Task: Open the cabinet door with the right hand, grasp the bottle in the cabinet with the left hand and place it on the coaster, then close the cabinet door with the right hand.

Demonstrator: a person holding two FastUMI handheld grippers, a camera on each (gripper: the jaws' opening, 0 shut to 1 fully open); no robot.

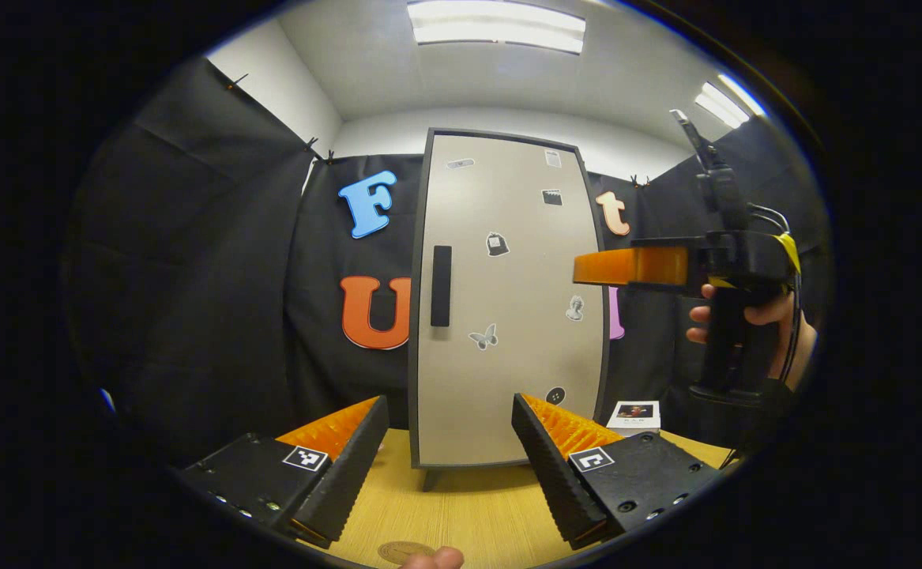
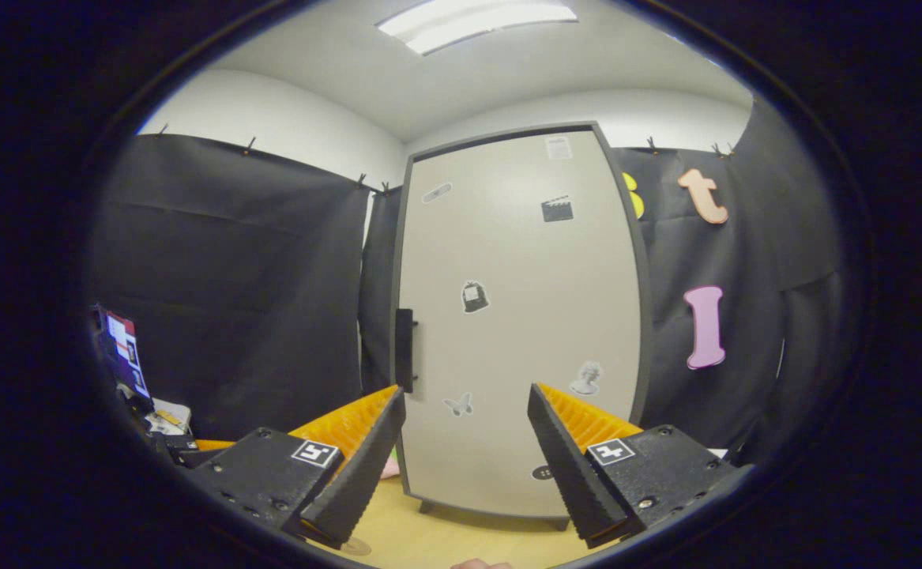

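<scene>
Nearest the lens in the left gripper view, the left claw (image 1: 450, 427) stood with its two ribbed orange-and-black fingers spread wide and nothing between them, low over the wooden worktop (image 1: 461, 514). A fingertip (image 1: 431, 559) of the person and part of a round brown coaster (image 1: 399, 551) showed at the bottom edge, on the worktop in front of the cabinet.

The cabinet (image 1: 508, 300) stood upright on the worktop, straight ahead of the left claw. Its beige door (image 1: 524, 261) was closed, so the bottle could not be seen. A black vertical handle (image 1: 441, 285) sat near the door's left edge, and small stickers were scattered over the panel. A small white card (image 1: 634, 415) stood on the worktop at the cabinet's lower right corner.

To the right of the cabinet, at about the height of the handle, the right claw (image 1: 587, 269) was held level by a hand (image 1: 745, 316), its orange fingers pointing toward the door's right edge; from this side-on angle its spread could not be told.

In the right gripper view, the right claw (image 2: 466, 415) was wide apart and held nothing. It faced the closed door (image 2: 524, 316), with the handle (image 2: 404, 350) just above its left finger (image 2: 358, 450) and apart from it. Cluttered items (image 2: 133, 379) lay far to the left of the cabinet.
</scene>
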